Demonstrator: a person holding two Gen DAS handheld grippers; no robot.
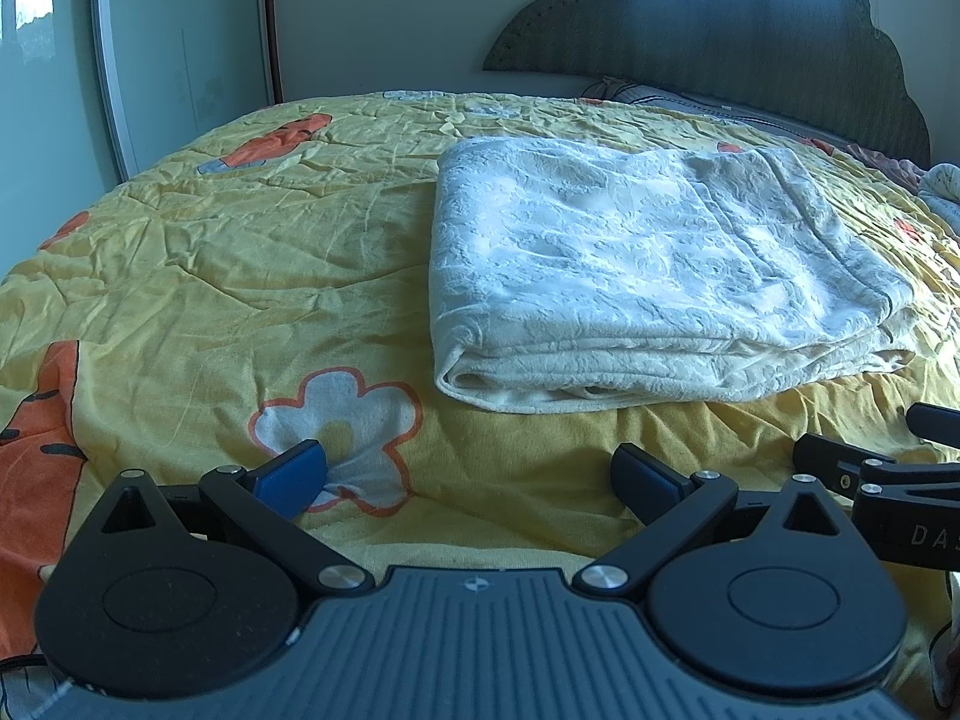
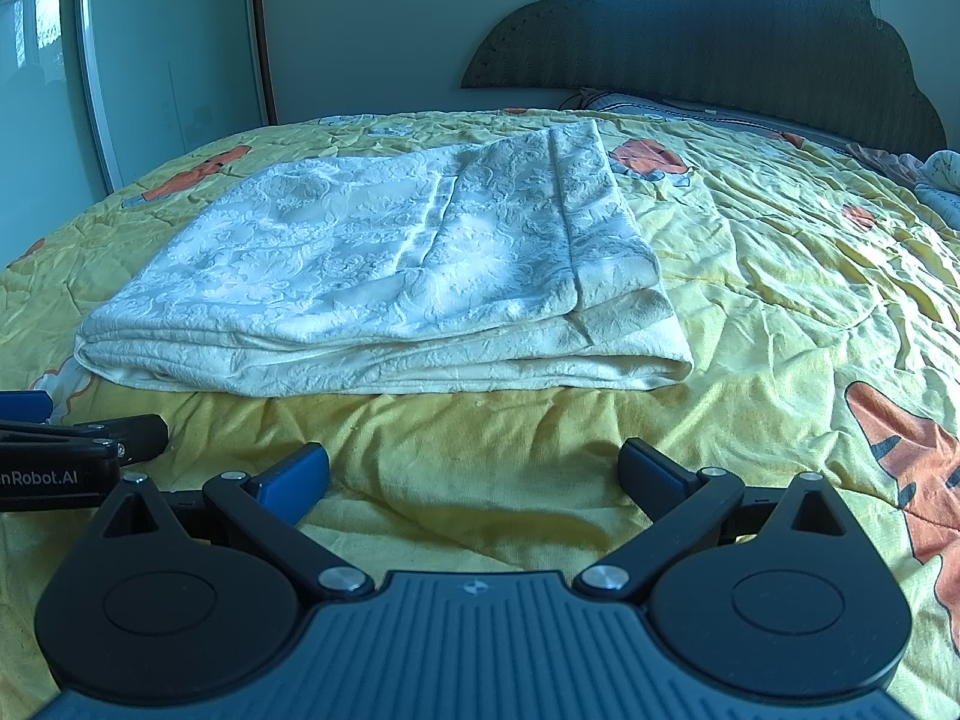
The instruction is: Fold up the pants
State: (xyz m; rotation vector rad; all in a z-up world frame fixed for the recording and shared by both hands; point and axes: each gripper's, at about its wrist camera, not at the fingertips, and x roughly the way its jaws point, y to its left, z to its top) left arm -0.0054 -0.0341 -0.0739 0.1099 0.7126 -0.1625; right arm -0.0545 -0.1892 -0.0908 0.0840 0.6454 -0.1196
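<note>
The left gripper (image 1: 471, 477) has its blue-padded fingers (image 1: 294, 477) wide apart, holding nothing, low over the yellow quilt (image 1: 180, 276). The right gripper (image 2: 474, 477) is likewise spread and empty, just beside it. Ahead of both, apart from the fingertips, the cream pants (image 1: 648, 276) lie folded in a flat stack on the quilt, before the headboard (image 2: 720, 42)
</note>
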